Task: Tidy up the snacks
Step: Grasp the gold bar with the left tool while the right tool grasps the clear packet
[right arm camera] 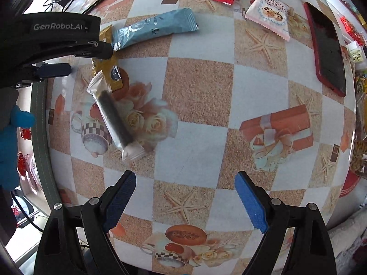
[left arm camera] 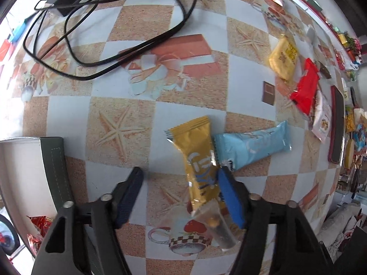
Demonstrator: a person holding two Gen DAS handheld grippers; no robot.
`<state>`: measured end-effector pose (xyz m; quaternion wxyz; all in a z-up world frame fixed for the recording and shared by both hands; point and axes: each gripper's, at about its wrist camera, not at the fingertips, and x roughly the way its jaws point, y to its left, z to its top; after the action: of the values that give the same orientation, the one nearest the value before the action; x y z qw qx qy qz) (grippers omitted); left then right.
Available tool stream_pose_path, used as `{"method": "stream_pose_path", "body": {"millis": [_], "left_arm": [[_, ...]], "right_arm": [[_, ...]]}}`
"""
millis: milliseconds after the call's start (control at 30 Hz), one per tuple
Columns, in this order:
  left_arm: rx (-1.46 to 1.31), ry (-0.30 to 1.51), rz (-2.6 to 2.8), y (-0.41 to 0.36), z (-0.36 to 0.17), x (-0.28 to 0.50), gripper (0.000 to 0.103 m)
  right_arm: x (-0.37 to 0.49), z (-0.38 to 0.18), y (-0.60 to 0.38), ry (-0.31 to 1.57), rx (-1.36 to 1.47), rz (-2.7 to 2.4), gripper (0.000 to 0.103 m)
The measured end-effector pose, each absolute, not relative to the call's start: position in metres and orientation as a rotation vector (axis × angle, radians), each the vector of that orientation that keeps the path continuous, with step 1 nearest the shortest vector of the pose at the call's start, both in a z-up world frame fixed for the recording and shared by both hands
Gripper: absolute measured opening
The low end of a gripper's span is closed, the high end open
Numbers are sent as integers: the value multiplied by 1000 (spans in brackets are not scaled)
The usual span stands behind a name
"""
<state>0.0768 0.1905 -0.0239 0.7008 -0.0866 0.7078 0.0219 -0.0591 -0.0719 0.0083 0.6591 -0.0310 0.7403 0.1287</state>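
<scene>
Worktop (right arm camera: pixel 201 96): covered by a checked cloth printed with starfish, roses, cups and gift boxes.

Left gripper (left arm camera: pixel 181 183): pointed down at the worktop, jaws apart. No pad was seen pressing on a snack. The yellow packet (left arm camera: pixel 197 153) lay between the fingers, close against the right-hand blue pad (left arm camera: pixel 229 197); whether that pad touched it could not be told. The left-hand pad (left arm camera: pixel 129 194) stood well clear of it.

Clear tube (right arm camera: pixel 114 119): a transparent wrapper with dark contents, laid aslant on the cloth, its upper end overlapping the lower end of the yellow packet.

Blue packet (left arm camera: pixel 250 146): laid flat, one end touching the yellow packet's side, the rest angled away from it.

Right gripper (right arm camera: pixel 185 201): held above bare cloth, jaws wide apart, nothing between them. The clear tube lay beyond its left finger, apart from it.

Further snacks, grouped near the far edge: a yellow pouch (left arm camera: pixel 284 57), a red packet (left arm camera: pixel 306 87) beside it, and a white cranberry biscuit packet (right arm camera: pixel 268 11) next to that.

Other items: a phone (right arm camera: pixel 328 48) in a red case, face up near the worktop's edge; a black cable (left arm camera: pixel 96 34) with an adapter, coiled loosely well apart from the snacks.
</scene>
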Motion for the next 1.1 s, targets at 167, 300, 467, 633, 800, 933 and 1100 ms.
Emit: {"method": "stream_pose_path", "body": {"millis": [167,300,467,633,800,933,1100], "left_arm": [[-113,1584,61,189,-25,73,41],[-95,1569,87,209,-25,61,61],[-158,1595,114,235,-31,52,72],[-128,1587,115,248,-32,44,72],[-51,1564,73,252,-28,42,73],[21,1545,34,234,-22,48,67],[61,1542,-26,218,-15,40,33]], "right_arm": [[-53,8,-61,1668,-78,302,89],[-48,5,-45,1657,-89,321,89],[-43,4,-15,1619,-158,384,89],[-39,7,23,1545,-270,480,89],[-32,3,46,1534,-300,506,58],[-30,3,56,1532,-329,485,34],[-28,3,35,1564,-263,429,20]]}}
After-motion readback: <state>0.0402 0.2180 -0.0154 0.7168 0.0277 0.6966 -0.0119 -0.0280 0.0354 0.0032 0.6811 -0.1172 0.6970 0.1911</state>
